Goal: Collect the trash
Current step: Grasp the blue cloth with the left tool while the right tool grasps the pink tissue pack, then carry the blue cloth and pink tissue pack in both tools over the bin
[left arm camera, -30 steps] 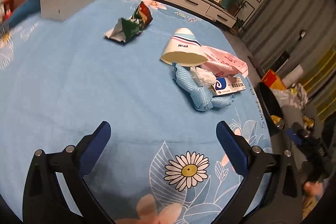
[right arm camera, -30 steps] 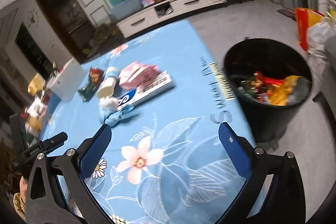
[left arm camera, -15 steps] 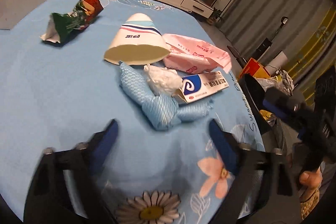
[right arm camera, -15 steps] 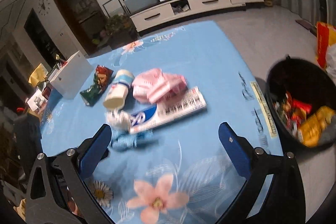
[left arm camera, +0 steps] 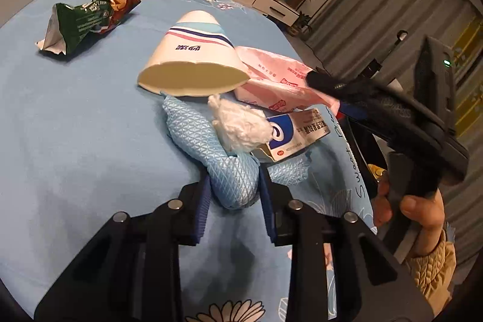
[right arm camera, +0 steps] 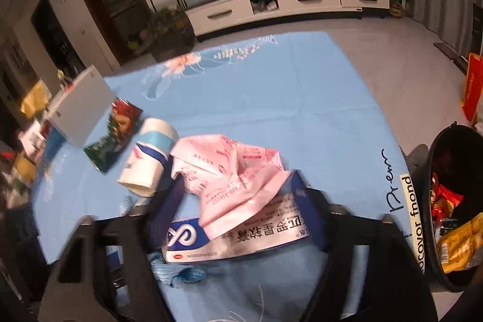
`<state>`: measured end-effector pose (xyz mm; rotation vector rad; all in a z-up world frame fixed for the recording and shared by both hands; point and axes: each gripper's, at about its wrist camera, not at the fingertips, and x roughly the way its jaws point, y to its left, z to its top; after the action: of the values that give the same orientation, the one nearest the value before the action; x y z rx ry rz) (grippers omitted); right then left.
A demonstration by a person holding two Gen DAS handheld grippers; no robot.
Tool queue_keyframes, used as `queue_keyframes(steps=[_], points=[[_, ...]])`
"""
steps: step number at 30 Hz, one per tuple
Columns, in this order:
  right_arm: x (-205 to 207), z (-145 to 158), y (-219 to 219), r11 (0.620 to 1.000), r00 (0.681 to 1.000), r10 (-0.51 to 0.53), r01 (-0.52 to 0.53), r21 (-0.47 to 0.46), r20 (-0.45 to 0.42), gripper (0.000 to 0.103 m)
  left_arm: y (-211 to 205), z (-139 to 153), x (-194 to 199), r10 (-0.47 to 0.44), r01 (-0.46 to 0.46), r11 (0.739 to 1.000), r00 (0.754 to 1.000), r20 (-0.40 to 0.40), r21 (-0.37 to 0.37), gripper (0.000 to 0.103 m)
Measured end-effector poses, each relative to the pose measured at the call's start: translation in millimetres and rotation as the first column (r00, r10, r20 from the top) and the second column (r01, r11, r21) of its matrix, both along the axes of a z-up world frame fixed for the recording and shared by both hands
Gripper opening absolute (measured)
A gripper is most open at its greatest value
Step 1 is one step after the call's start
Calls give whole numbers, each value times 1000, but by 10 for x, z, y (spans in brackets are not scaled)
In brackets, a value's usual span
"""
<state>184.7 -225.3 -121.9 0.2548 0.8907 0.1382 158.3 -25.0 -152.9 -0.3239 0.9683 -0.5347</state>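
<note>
A trash pile lies on the blue floral tablecloth (left arm camera: 75, 141): a crumpled light-blue cloth (left arm camera: 211, 153), a white tissue wad (left arm camera: 241, 129), a blue-and-white carton (left arm camera: 295, 135), a pink wrapper (left arm camera: 271, 77), a tipped paper cup (left arm camera: 196, 65) and a green snack bag (left arm camera: 87, 17). My left gripper (left arm camera: 234, 195) is shut on the blue cloth's near end. My right gripper (right arm camera: 241, 201) straddles the carton (right arm camera: 238, 237) and pink wrapper (right arm camera: 232, 174), jaws closing, blurred; contact is unclear. The paper cup (right arm camera: 145, 162) lies to its left.
A black bin (right arm camera: 452, 201) with colourful wrappers inside stands off the table's right edge. A white box (right arm camera: 78, 107) sits at the table's far left. The snack bag (right arm camera: 117, 135) lies beside it. A TV cabinet (right arm camera: 286, 5) is beyond.
Both grippers moved in to the pile. The left jaws closed onto the blue cloth. The right jaws narrowed around the carton and pink wrapper.
</note>
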Motion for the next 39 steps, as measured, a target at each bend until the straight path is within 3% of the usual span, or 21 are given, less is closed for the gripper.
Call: queue_keyframes(steps=[5,9,20,28,39], points=[[-132,37,-47,999,1000,-26,25,29,15,16,122,90,-123,-2,2,1000,1000,17,-5,29],[-313,227,-164,995,993,-78,73,61,90,11,276,203,-261,10,-10,1000,999,37,-7,29],[-905,656,-429,986,968,-135,110,125,213,11,486,609,-530,23,-23,1000,990,140,-5,29],[-1332,670,-761,973,944,-226,204,110,242,11,52,711,-435,-37,36,999,987,155,14,30],[-1878,534,-1556,898,863,-440,428,101,247,11,-885,820,-272,-203,200,979,958,201,36,30]])
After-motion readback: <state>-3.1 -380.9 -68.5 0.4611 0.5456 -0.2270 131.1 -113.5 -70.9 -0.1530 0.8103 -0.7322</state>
